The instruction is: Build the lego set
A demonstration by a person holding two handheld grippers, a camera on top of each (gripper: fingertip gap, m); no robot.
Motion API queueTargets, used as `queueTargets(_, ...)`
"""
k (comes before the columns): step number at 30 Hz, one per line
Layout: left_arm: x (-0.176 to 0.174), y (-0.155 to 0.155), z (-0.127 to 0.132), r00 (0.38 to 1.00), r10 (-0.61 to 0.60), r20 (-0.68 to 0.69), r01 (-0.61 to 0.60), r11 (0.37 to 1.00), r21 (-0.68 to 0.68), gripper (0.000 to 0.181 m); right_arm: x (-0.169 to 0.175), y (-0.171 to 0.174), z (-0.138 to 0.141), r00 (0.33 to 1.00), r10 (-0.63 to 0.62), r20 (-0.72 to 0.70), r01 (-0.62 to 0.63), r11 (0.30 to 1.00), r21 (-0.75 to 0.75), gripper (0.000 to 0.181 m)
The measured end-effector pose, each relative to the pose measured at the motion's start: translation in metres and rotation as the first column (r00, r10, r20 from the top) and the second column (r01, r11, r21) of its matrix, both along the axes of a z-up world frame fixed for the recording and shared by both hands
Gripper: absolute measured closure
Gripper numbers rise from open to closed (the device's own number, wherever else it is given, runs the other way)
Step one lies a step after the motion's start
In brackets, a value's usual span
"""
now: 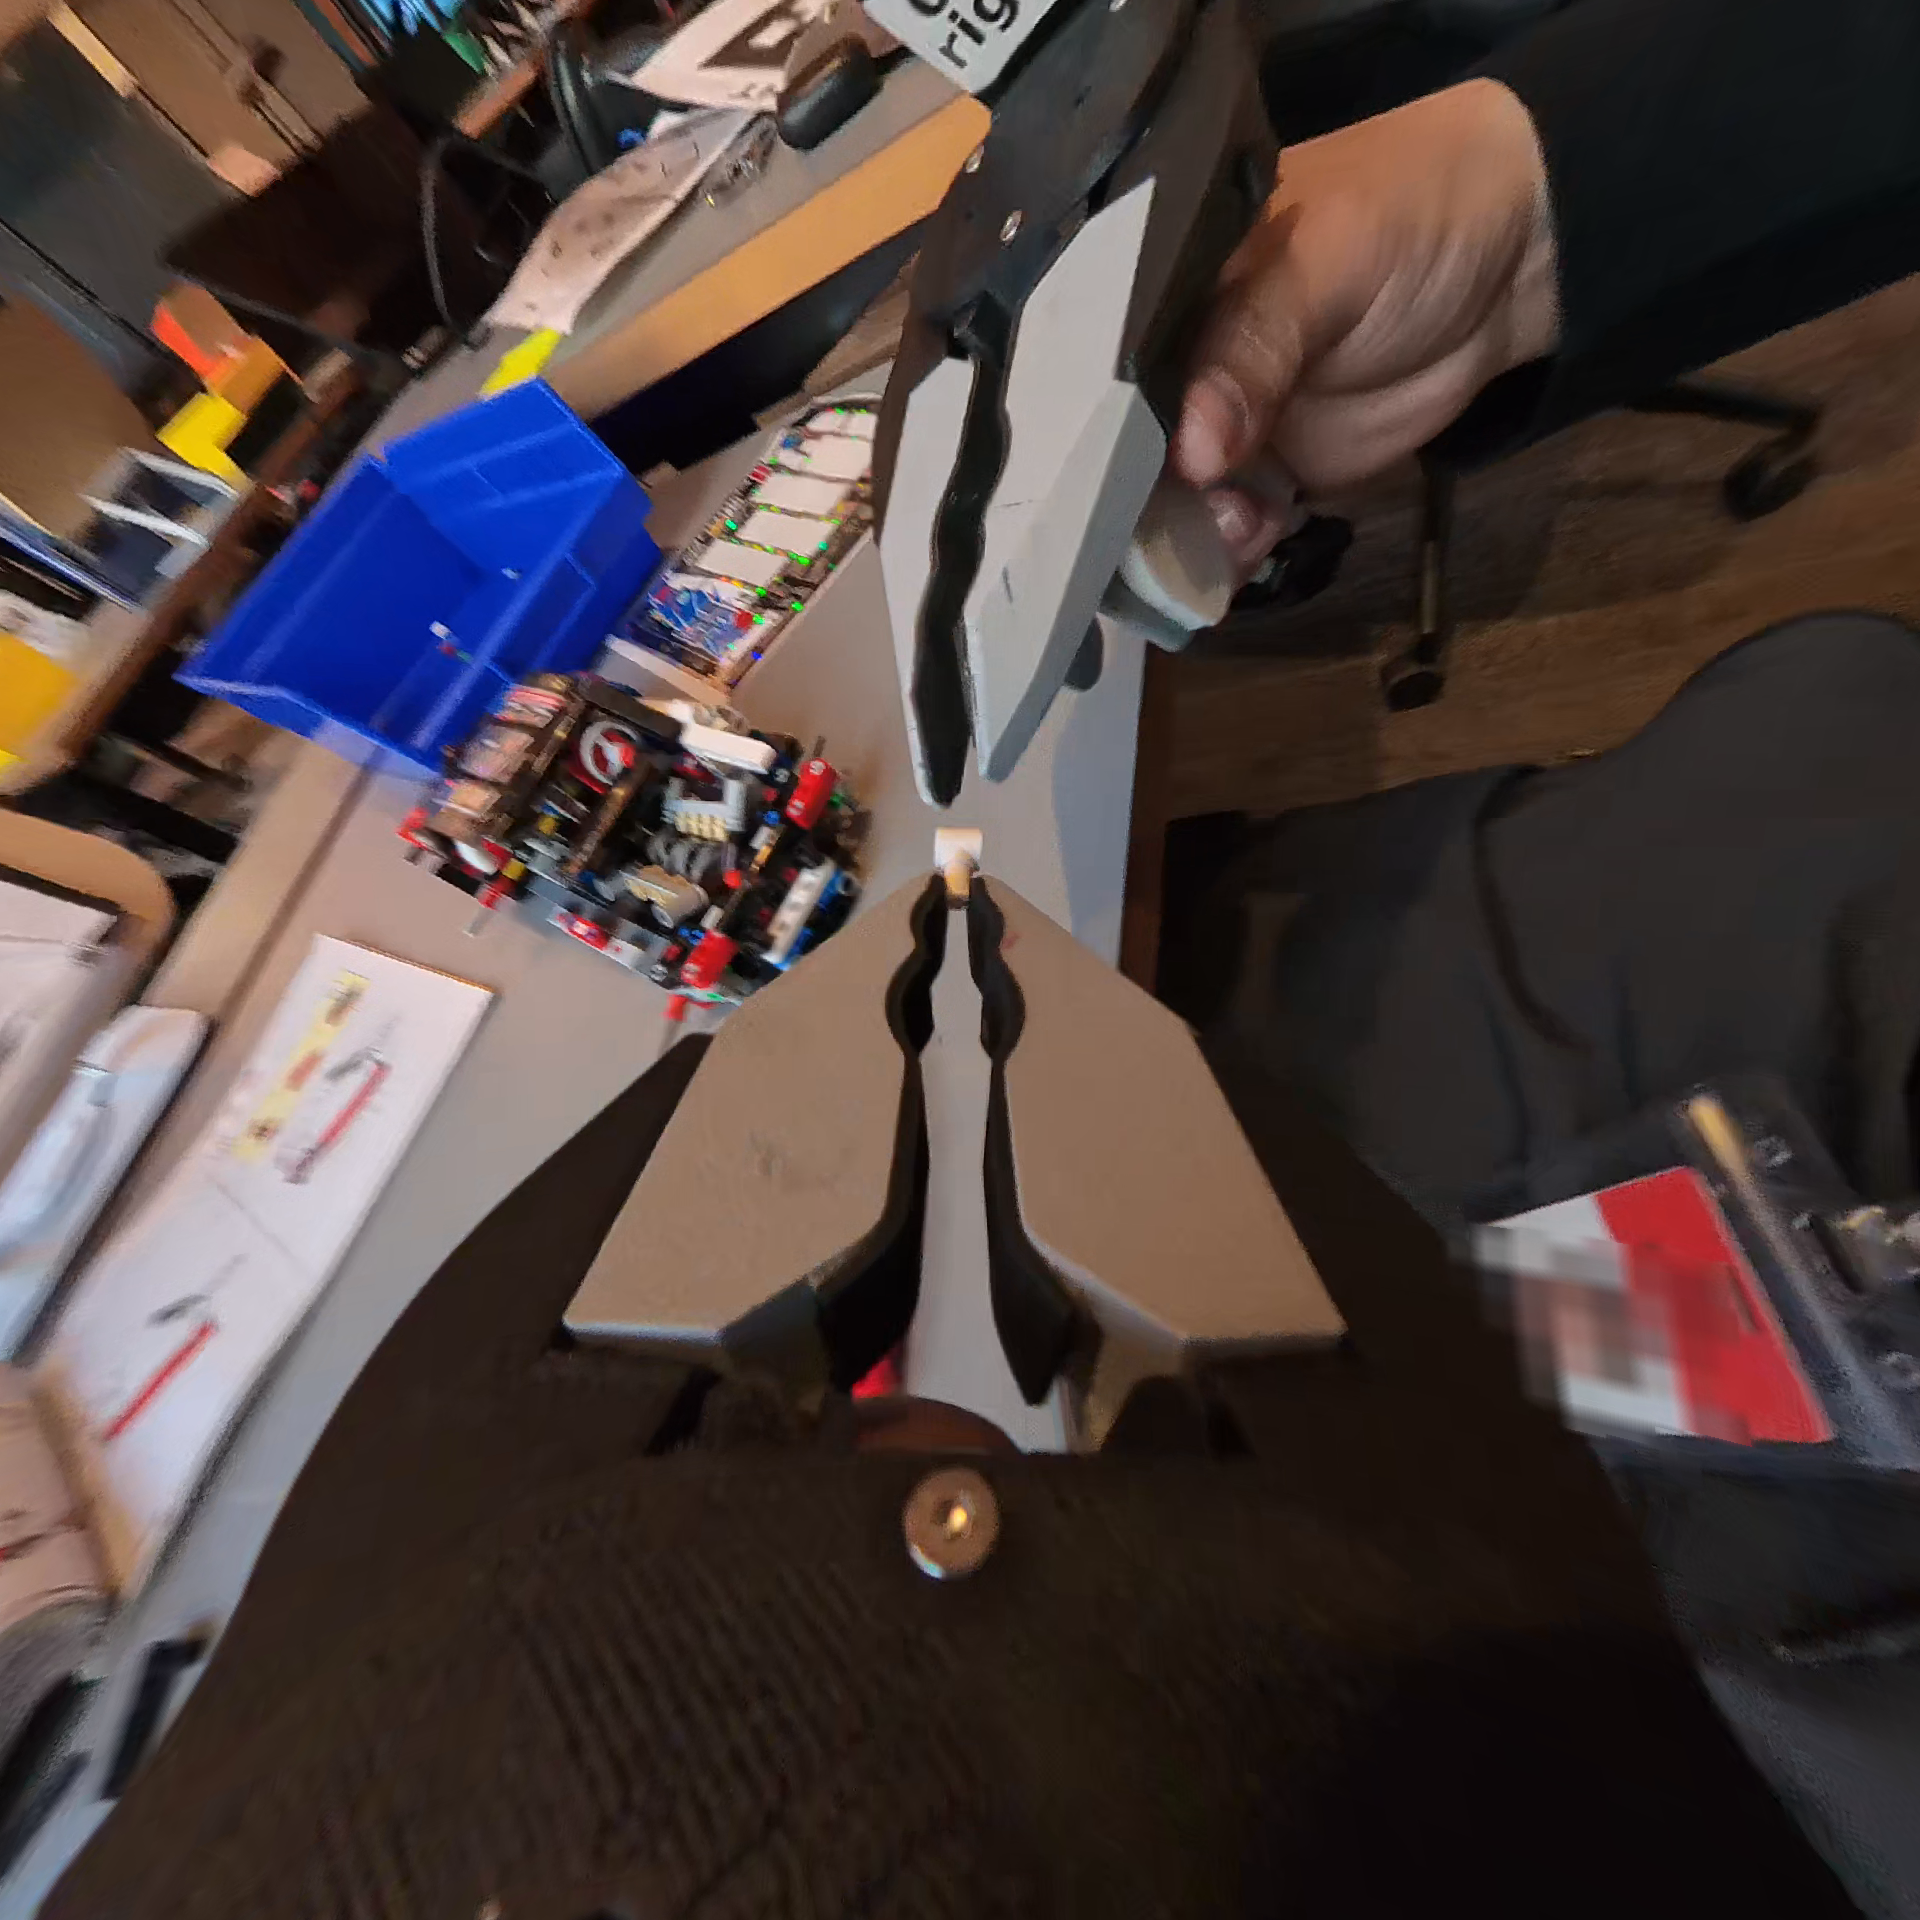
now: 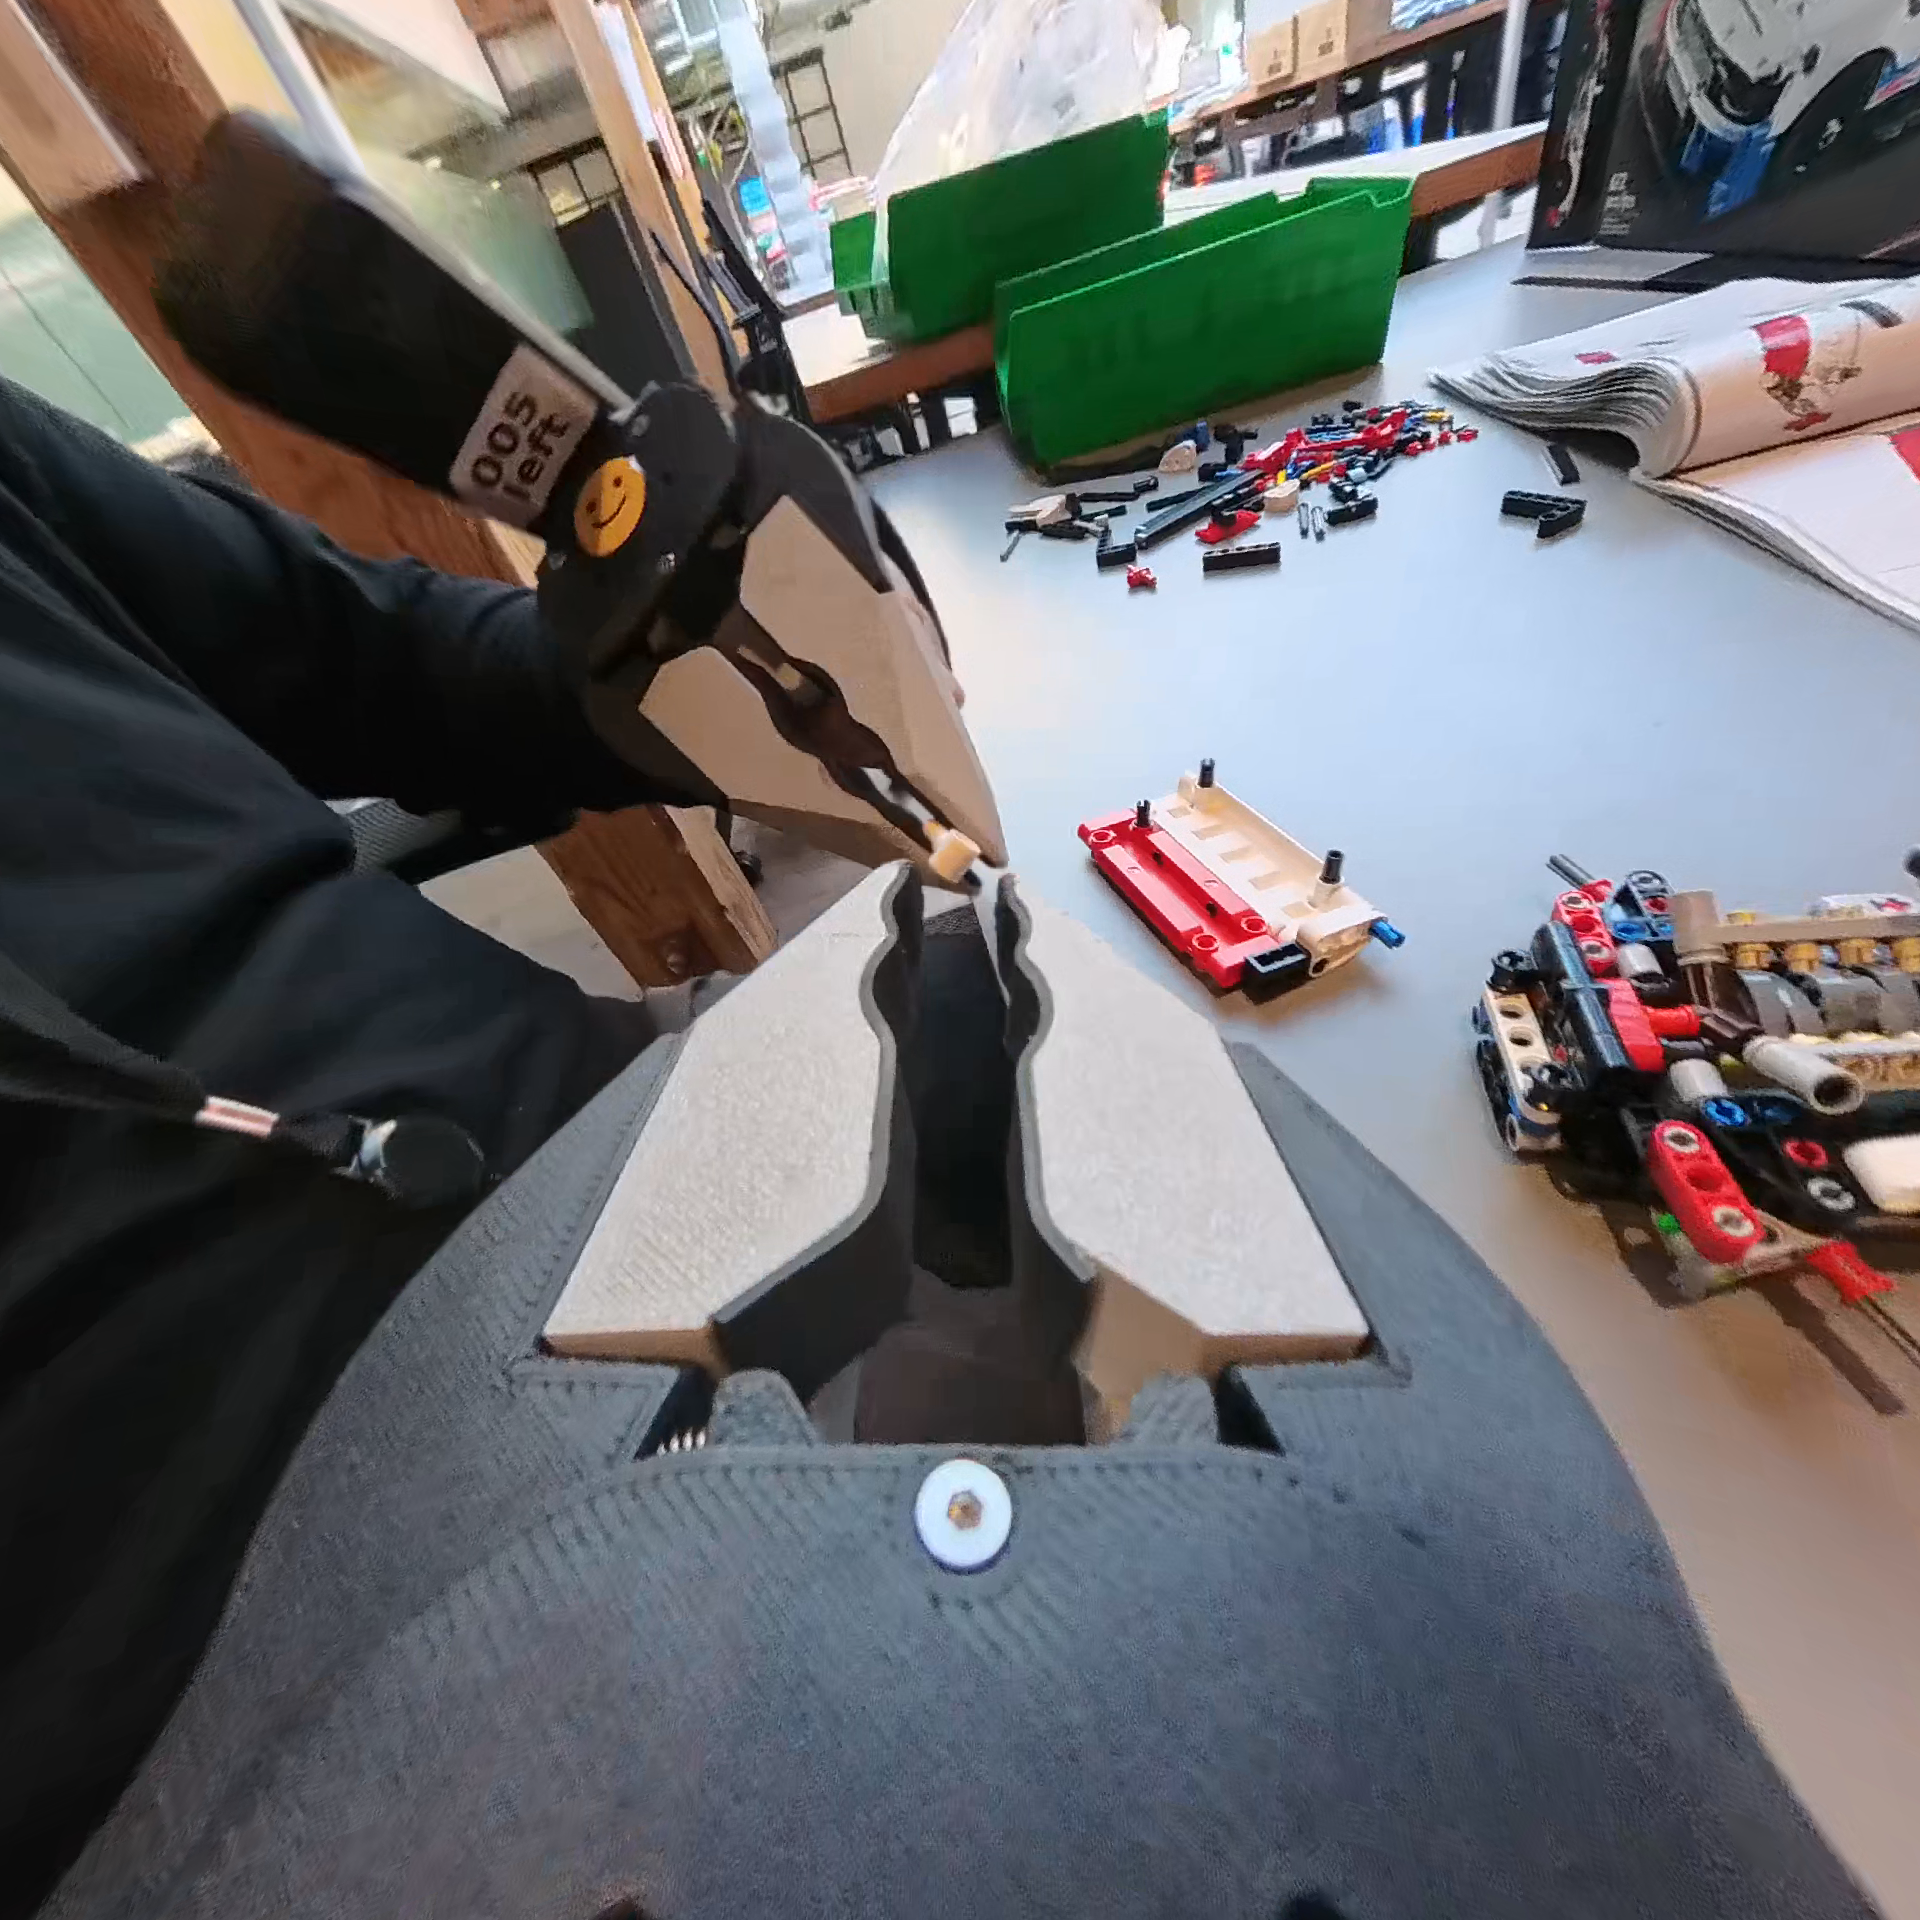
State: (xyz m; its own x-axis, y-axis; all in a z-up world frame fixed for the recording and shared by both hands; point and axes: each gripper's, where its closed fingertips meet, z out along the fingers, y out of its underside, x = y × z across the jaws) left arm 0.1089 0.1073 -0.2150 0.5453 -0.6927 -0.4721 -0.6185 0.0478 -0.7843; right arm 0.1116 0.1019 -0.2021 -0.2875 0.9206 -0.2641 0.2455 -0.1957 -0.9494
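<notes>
We recorded the following items.

Left gripper (image 1: 956, 883), grey-fingered with black pads: jaws nearly together, pinching a small white lego connector piece (image 1: 956, 854) at the very tips, held in the air above the near edge of the grey table (image 2: 1455, 727).

Right gripper (image 2: 956, 883), same make: jaws narrowly apart, nothing between them, tips just beside the held piece and apart from it. A hand (image 1: 1371, 312) in a black sleeve gripped its handle.

Large black, red and grey partly built lego assembly (image 2: 1704, 1070): resting on the table at the right of the right wrist view.

Red and white flat lego sub-assembly (image 2: 1236, 894) with black pins: on the table, near the large one, apart from it.

Scatter of loose small lego parts (image 2: 1268, 478): farther back, in front of a green plastic bin (image 2: 1195, 322).

Open paper instruction booklet (image 2: 1714, 395): at the far right.

Blue plastic bin (image 1: 436, 582): behind the large assembly in the left wrist view.
</notes>
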Motion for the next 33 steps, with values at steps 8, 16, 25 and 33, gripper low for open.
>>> queueTargets(8, 0.018, 0.024, 0.021, 0.999, 0.038, 0.028, -0.041, 0.992, 0.116, 0.180, 0.014, 0.021, 0.000, 0.998, -0.063, 0.016, 0.063, 0.998, 0.016, 0.165)
queueTargets(16, -0.014, 0.031, 0.035, 0.967, 0.185, 0.176, -0.193, 0.981, 0.030, 0.180, 0.014, 0.043, 0.011, 0.995, -0.097, -0.026, 0.097, 0.995, 0.014, 0.171)
queueTargets(25, -0.019, 0.012, 0.049, 0.954, 0.173, 0.246, -0.180, 0.984, 0.009, 0.181, -0.004, 0.038, 0.025, 0.994, -0.097, -0.054, 0.096, 0.995, -0.009, 0.181)
queueTargets(33, -0.014, 0.002, 0.061, 0.973, 0.116, 0.201, -0.129, 0.990, 0.051, 0.181, -0.010, 0.025, 0.040, 0.998, -0.067, -0.019, 0.066, 0.998, -0.020, 0.167)
